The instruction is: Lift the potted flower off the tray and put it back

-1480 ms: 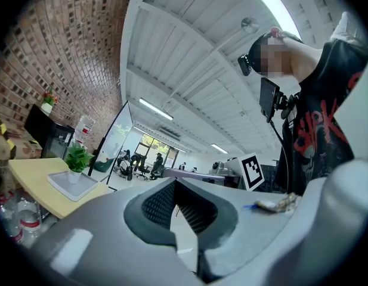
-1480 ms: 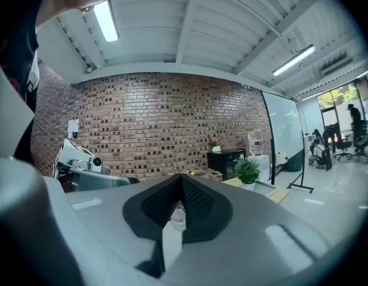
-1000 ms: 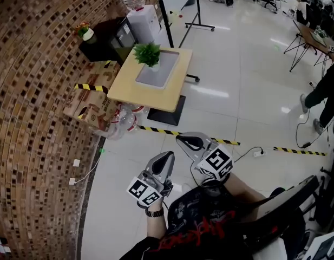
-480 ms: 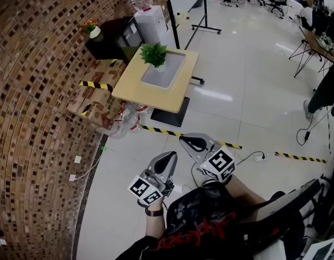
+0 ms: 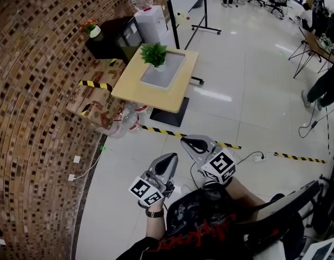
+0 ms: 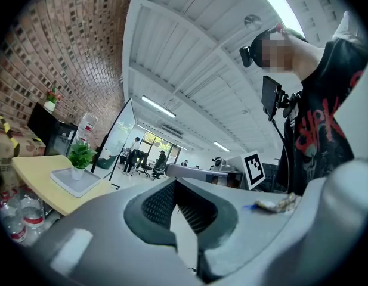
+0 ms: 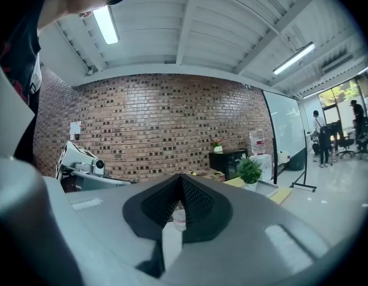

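Observation:
The potted flower (image 5: 154, 54), a small green plant in a white pot, stands at the far end of a grey tray (image 5: 162, 73) on a small wooden table (image 5: 135, 88) across the floor. Both grippers are held low by the person's lap, far from the table. My left gripper (image 5: 167, 158) is shut and holds nothing. So is my right gripper (image 5: 189, 142) beside it. The left gripper view has the plant (image 6: 81, 155) and tray (image 6: 76, 182) far off to the left of my left gripper (image 6: 175, 182). In the right gripper view the plant (image 7: 250, 170) stands to the right of my right gripper (image 7: 182, 177).
Cardboard boxes (image 5: 93, 104) and plastic bottles (image 5: 126, 121) crowd the table's left side by the brick wall. Behind it are a black cabinet (image 5: 110, 37) and a water dispenser (image 5: 148, 20). Yellow-black tape (image 5: 226, 143) crosses the floor. A person (image 5: 323, 88) stands far right.
Both grippers stay where they were. The head view shifted slightly a second ago, so the table sits a little lower and to the right. The person at the right edge has moved.

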